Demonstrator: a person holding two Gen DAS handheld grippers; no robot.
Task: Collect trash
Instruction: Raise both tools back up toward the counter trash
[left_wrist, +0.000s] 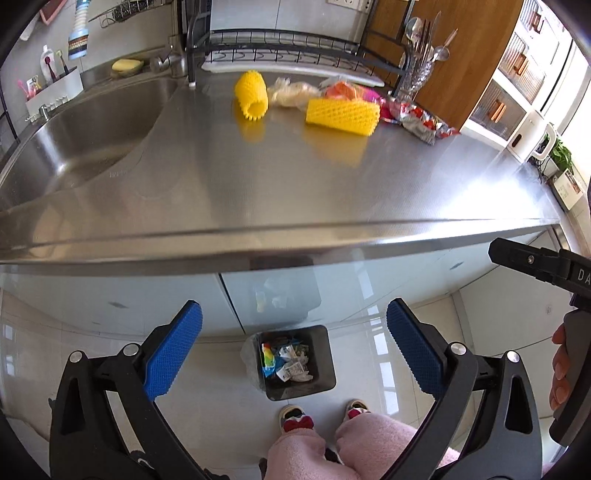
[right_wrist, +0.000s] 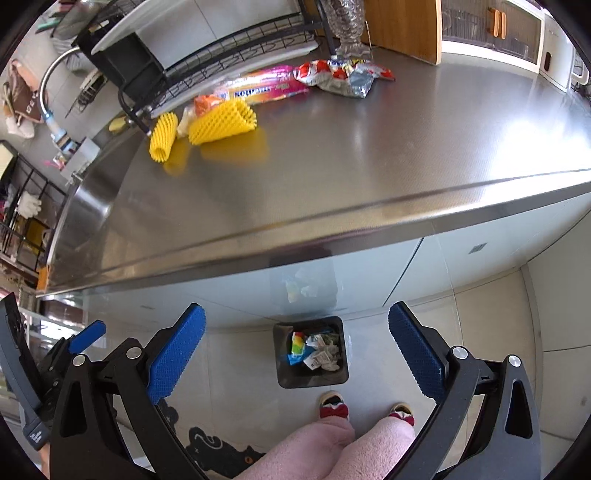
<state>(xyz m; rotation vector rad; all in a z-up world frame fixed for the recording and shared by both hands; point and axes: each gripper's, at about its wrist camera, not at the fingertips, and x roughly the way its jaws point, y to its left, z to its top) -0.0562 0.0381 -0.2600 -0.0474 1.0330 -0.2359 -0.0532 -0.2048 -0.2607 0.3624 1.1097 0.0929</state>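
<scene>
Both grippers are released, their jaws spread wide with nothing between them. Seen from its own camera, the left gripper has two black plastic arms tipped with blue pads of fine knobbly rubber, and the right gripper is built the same. Each hangs above the near edge of the counter, looking down at the floor.

Directly below, between the pads in both views, stands one dark, square trash bin on pale glossy floor tiles, close against the cabinet front. It holds crumpled white paper scraps and a bright rainbow-coloured wrapper.

Trash still lies on the brushed stainless steel counter, at its far side by the black wire dish rack. Two yellow foam net sleeves are there, tubular with a diamond mesh: one on the left with its open end facing near, the other lying lengthwise just to the right. Behind them sit a crumpled clear plastic bag, a pink wrapper and a red-and-silver foil snack packet on the far right.

One steel sink is sunk into the counter at the left. A person's two legs in fluffy pink trousers and two slippers with red bows show near the bin.
</scene>
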